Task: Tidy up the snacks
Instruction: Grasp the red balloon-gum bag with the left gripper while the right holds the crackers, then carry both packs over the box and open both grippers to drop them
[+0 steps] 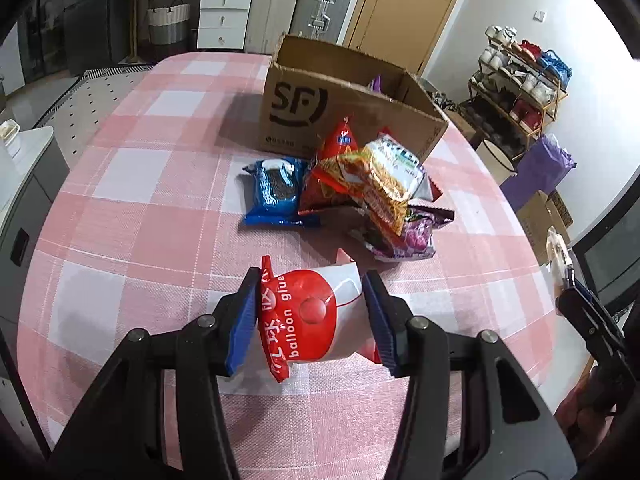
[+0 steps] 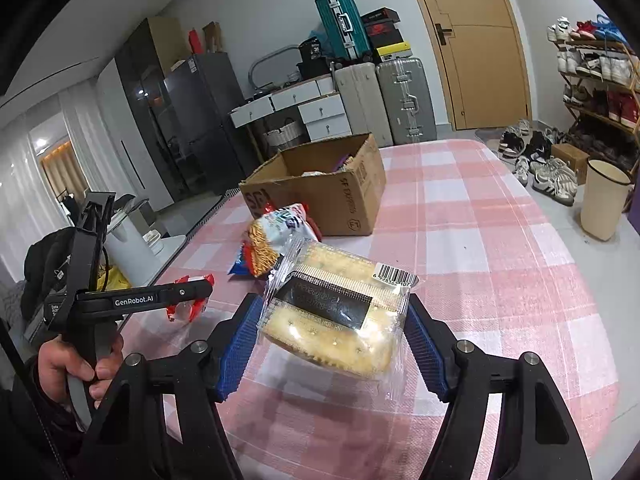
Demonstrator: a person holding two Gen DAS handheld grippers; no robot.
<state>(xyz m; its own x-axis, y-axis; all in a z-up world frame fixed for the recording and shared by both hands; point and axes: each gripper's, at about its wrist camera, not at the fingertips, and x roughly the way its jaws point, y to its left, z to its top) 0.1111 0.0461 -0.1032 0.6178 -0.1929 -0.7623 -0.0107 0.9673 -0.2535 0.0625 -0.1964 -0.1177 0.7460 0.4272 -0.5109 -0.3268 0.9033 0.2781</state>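
My left gripper point(image 1: 310, 312) is shut on a red and white "balloon glue" packet point(image 1: 304, 316), held above the pink checked tablecloth point(image 1: 152, 216). My right gripper point(image 2: 332, 332) is shut on a clear pack of crackers point(image 2: 336, 316) with a barcode, also lifted off the table. Beyond lies a pile of snack bags: a blue cookie pack point(image 1: 276, 192), an orange noodle bag point(image 1: 372, 184) and a purple bag point(image 1: 412, 236). Behind them stands an open cardboard box point(image 1: 340, 96) with something purple inside. In the right wrist view the left gripper point(image 2: 196, 296) with its red packet appears at the left.
A person's hand point(image 2: 80, 364) grips the left tool's handle. Off the table's left edge stands a white cabinet point(image 1: 24, 152) with a kettle point(image 2: 128, 240). Suitcases, drawers and a door line the far wall. A shoe rack point(image 1: 520, 80) and a cream bin point(image 2: 604, 200) stand to the right.
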